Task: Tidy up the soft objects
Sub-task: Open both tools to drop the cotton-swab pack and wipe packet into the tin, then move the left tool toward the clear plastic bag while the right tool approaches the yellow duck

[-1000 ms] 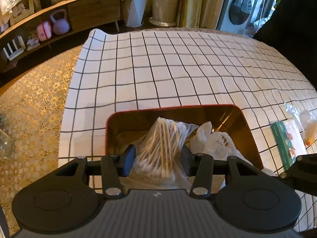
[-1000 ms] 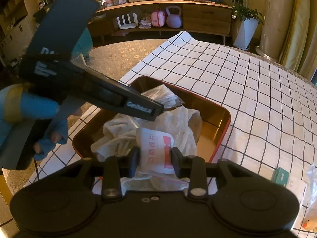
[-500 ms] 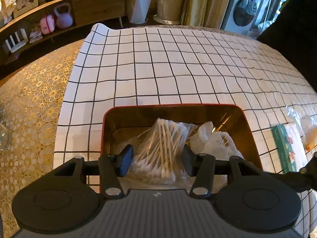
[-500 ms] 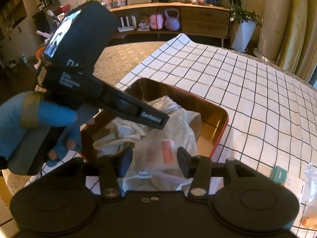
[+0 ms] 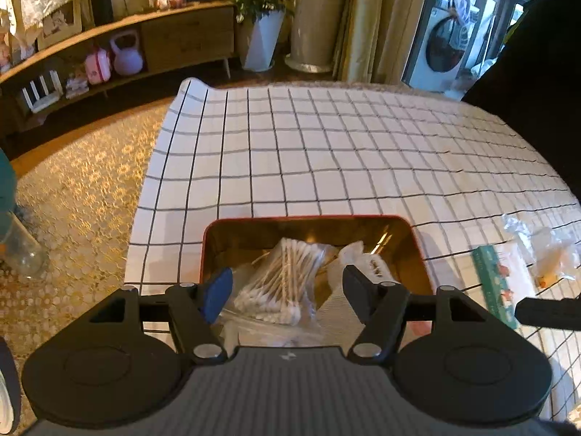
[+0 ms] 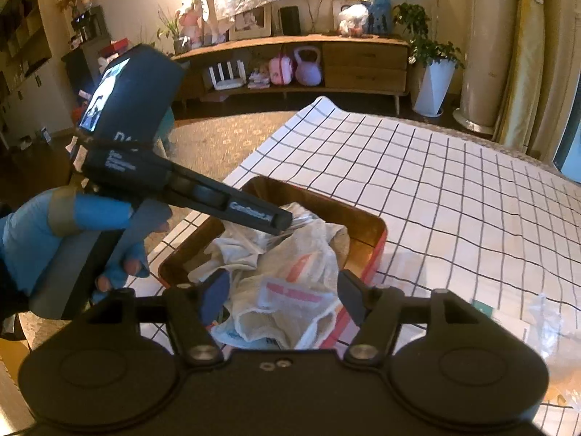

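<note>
The left tongs (image 5: 287, 290) are held released above the red-rimmed tray (image 5: 308, 219), having just been opening; the bag of cotton swabs (image 5: 279, 283) is seen lying below and between them, untouched; the right tongs (image 6: 281, 296) are likewise spread, just opened, with the white pouch (image 6: 290, 290) left lying in the tray beneath.

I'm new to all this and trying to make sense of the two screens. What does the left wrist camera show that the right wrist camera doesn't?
Only the left wrist view shows the washing machine and a clear look at the bag of cotton swabs below the open left gripper.

Only the right wrist view shows the gloved hand holding the other tool, and the white packet with red print below the open right gripper.

Both show the red-rimmed tray, the checked cloth and the purple kettlebell.
</note>
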`<action>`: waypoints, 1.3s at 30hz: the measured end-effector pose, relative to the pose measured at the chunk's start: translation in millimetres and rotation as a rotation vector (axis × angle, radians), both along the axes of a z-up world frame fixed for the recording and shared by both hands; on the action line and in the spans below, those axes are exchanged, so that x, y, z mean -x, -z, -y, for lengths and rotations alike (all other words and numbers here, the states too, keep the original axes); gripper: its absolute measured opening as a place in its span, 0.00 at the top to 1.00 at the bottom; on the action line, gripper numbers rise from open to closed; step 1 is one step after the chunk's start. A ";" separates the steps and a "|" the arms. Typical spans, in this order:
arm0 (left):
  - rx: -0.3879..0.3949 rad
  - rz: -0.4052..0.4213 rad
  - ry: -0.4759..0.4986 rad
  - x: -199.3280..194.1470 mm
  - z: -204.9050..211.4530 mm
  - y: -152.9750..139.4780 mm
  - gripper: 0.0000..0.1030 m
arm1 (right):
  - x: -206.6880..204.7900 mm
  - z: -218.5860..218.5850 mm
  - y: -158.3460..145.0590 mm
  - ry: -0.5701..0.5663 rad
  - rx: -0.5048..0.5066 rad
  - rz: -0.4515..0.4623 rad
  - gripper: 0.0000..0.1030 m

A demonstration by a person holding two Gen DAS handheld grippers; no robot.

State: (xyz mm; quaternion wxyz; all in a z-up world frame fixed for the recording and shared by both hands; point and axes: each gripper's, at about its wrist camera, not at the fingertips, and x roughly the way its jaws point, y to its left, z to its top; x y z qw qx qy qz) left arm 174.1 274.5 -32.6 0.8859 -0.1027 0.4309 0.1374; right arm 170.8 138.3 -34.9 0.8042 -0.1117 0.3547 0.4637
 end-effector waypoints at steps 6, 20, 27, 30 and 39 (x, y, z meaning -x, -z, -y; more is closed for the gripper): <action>-0.020 0.052 0.048 13.3 23.0 -25.1 0.34 | 1.2 31.3 -13.8 0.049 -0.050 -0.003 0.31; 0.005 0.177 0.182 20.5 110.7 -63.2 0.18 | 5.1 133.6 -37.8 0.138 -0.126 0.053 0.07; 0.065 0.205 0.275 5.4 157.4 -60.6 0.15 | 4.1 188.3 -27.7 0.201 -0.103 0.074 0.03; 0.104 0.212 0.300 -4.0 175.5 -57.2 0.09 | 1.0 210.4 -18.7 0.228 -0.088 0.067 0.03; 0.148 0.159 0.397 -42.9 230.7 -39.8 0.09 | -16.2 261.2 15.1 0.304 -0.036 0.054 0.02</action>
